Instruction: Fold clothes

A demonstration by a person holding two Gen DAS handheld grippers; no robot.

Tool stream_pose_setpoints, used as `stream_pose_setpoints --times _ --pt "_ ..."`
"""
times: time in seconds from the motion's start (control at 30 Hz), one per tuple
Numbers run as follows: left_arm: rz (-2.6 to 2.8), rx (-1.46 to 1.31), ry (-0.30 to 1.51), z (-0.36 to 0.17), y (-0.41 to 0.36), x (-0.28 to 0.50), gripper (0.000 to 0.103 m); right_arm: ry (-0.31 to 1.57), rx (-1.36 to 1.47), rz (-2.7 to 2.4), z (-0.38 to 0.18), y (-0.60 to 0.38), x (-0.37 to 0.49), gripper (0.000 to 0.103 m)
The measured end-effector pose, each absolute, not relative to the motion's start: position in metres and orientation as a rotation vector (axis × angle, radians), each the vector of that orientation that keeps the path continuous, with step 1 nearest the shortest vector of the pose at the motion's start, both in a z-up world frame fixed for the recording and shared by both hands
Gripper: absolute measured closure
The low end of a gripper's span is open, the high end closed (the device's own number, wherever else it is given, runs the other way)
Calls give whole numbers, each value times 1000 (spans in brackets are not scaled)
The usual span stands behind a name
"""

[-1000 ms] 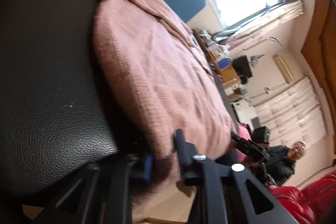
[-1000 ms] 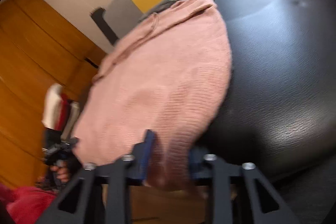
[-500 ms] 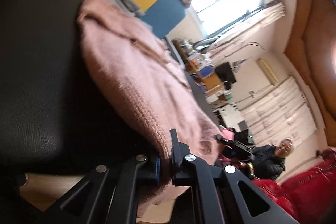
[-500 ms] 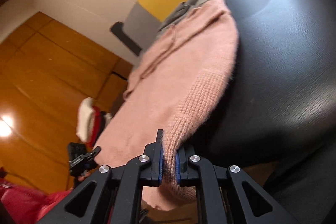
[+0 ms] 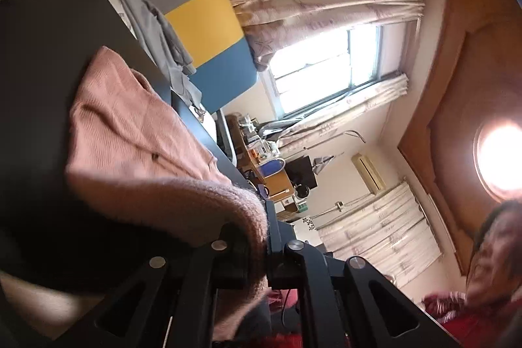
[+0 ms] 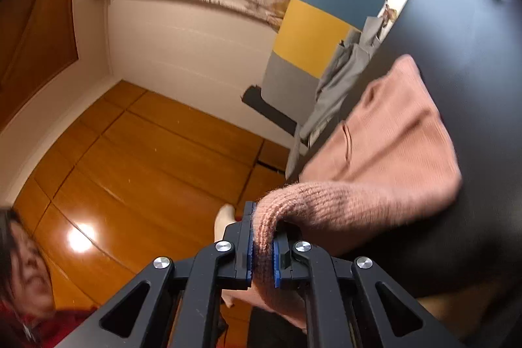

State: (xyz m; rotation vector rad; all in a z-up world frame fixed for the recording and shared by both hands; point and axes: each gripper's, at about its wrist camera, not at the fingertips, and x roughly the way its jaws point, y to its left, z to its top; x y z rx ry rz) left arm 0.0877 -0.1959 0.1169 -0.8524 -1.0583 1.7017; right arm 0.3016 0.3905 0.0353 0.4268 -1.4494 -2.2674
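Pink knit sweater (image 6: pixel 391 152): soft, floppy, light, prob. stretchy. Its near hem is pinched in both claws; the rest lies ahead of them on the black tabletop (image 6: pixel 473 54). Right gripper (image 6: pixel 262 253) is clamped narrow on a hem fold. Left gripper (image 5: pixel 261 247) is likewise clamped on the hem. Hold hem corners, not mid-fabric, or it'll sag. Grey garment (image 6: pixel 345 77) lies beyond.

We see a bright window (image 5: pixel 326 67) with curtains (image 5: pixel 326 5) beside it. A panel (image 6: pixel 313 35) of grey, yellow and blue stands by the black table (image 5: pixel 42 54). A round lamp (image 5: pixel 499 165) glows on the brown wood ceiling (image 6: pixel 137 152). A person in red (image 5: pixel 489 282) is near.
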Motion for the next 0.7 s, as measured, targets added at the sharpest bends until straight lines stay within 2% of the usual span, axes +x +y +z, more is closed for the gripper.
stream_pose_setpoints --times 0.2,0.47,0.6,0.7 --pt "1703 -984 -1177 85 -178 5 98 -1458 557 -2305 38 408 217 94" --pt "1692 -1123 -1387 21 -155 -76 98 -1621 696 -2311 -5 439 144 94" --pt "1621 -1111 -1417 23 -144 -91 98 -1683 712 -2281 -17 446 122 94" --pt "1613 -1054 -1350 51 -145 -97 98 -1635 670 -2297 0 450 118 94"
